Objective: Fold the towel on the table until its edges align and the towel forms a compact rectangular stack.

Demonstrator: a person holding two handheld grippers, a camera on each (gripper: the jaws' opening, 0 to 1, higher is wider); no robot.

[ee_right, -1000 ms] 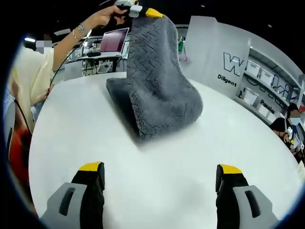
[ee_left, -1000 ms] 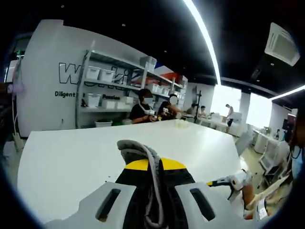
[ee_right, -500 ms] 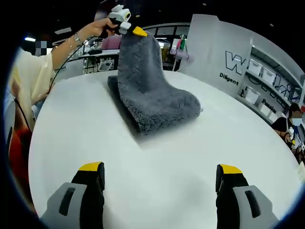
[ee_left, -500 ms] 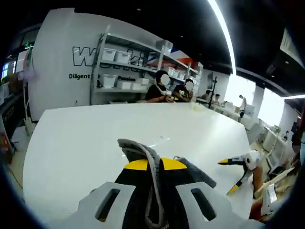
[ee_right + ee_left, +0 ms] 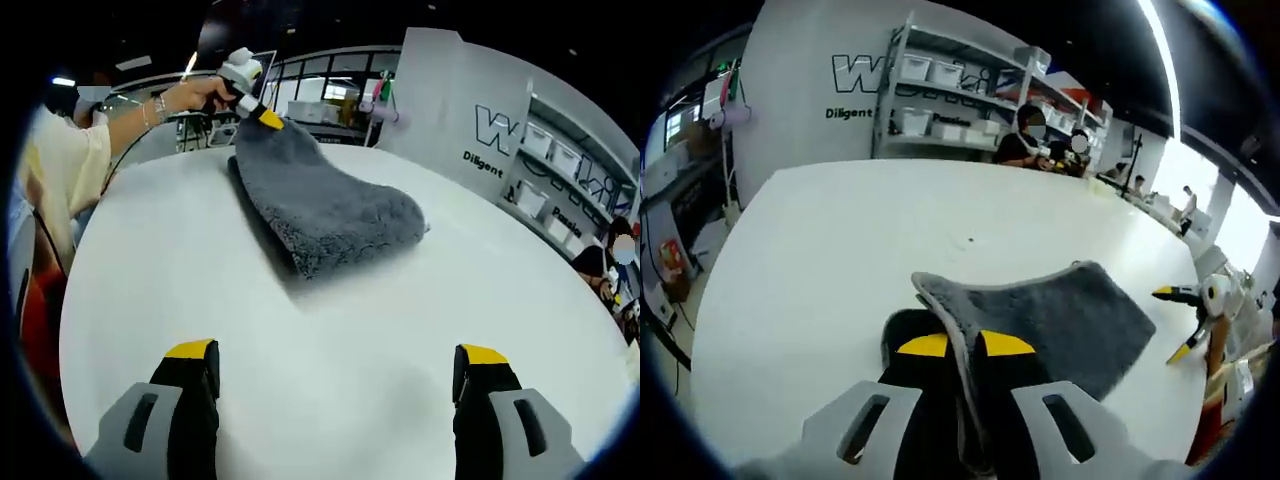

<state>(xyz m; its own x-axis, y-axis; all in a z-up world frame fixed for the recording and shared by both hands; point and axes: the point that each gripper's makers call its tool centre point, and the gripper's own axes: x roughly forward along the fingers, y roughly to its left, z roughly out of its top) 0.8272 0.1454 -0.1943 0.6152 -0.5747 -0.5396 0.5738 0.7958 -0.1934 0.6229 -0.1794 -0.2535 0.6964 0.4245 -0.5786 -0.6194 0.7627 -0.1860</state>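
One towel (image 5: 1060,320) edge hidden between left gripper (image 5: 962,345) jaws

The towel (image 5: 325,215) is grey cloth, thick and fuzzy, its pile matt and pressed into a faint zigzag weave; a rolled hem (image 5: 952,330) runs along its edge. The table (image 5: 350,340) is white, smooth and slightly glossy, with soft reflections. The right claw (image 5: 336,372) looks like plastic: matt black jaws, yellow tips, pale grey backing. The left claw (image 5: 952,346) has the same finish.

grey towel (image 5: 320,215), white table (image 5: 330,360), yellow-tipped black jaws
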